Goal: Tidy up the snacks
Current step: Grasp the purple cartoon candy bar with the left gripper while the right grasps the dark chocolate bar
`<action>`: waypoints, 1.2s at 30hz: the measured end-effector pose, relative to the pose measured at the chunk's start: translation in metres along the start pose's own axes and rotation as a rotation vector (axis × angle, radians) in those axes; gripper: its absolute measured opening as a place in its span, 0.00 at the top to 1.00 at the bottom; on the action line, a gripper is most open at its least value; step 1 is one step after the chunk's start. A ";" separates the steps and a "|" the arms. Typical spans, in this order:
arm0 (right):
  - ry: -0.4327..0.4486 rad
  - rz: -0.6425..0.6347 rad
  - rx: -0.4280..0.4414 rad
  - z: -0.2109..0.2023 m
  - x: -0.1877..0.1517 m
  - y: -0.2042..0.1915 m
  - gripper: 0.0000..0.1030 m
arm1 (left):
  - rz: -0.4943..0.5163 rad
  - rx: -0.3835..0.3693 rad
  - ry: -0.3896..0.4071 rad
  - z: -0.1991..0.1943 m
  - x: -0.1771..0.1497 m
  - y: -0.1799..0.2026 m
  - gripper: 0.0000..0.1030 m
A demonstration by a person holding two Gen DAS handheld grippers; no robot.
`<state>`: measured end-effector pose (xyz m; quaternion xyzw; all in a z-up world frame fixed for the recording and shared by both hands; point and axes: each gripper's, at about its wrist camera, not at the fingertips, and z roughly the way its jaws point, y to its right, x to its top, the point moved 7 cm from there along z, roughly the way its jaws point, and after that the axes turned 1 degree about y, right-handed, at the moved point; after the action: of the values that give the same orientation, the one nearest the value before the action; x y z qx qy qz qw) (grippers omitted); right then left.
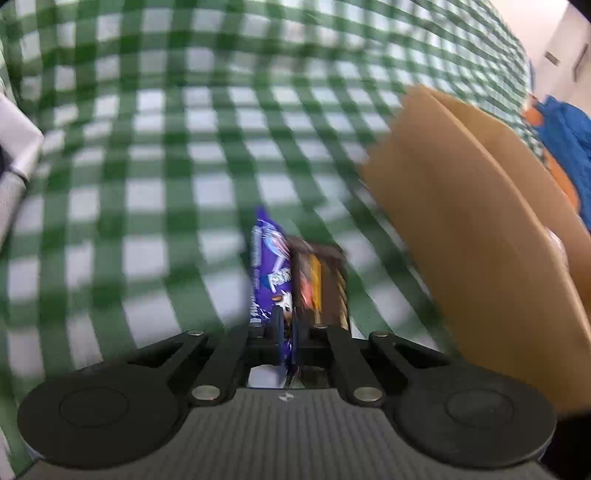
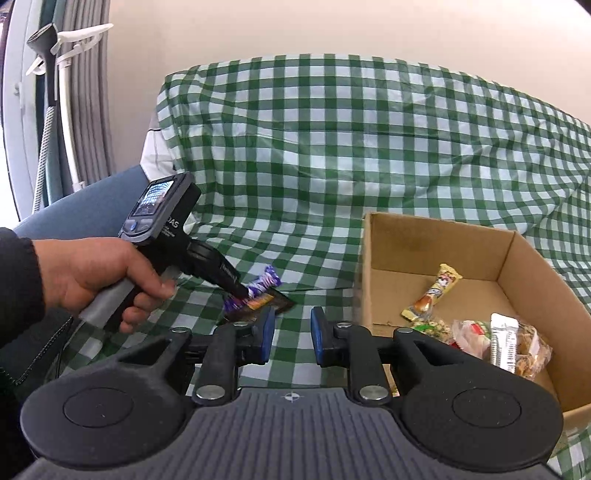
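wall: plain cream (image 2: pixel 295 29) | cover: green-white checked cloth (image 2: pixel 332 147) | left: grey curtain (image 2: pixel 88 92), blue chair (image 2: pixel 92 206) | daylight

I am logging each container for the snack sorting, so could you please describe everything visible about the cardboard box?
The cardboard box is plain brown corrugated card, open at the top with no flaps showing. It stands upright on the green checked cloth, to the right of the right tongs. Several wrapped snacks lie on its floor: a yellow bar, a silver packet and clear bags of nuts. Neither tongs touch it.
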<state>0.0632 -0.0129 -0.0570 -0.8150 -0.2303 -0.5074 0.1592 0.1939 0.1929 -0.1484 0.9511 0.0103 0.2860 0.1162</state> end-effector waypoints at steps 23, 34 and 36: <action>-0.048 -0.034 0.052 0.015 -0.037 -0.023 0.57 | -0.322 0.028 0.037 -0.039 -0.042 0.012 0.73; -0.090 -0.055 0.046 0.052 -0.043 -0.031 0.51 | -0.353 0.138 -0.035 -0.033 -0.050 -0.021 0.84; -0.094 -0.050 0.039 0.066 -0.039 -0.033 0.49 | -0.393 0.146 -0.052 -0.039 -0.060 -0.032 0.84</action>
<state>0.0808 0.0393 -0.1202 -0.8286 -0.2677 -0.4678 0.1513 0.1242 0.2276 -0.1571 0.9438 0.2132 0.2318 0.1006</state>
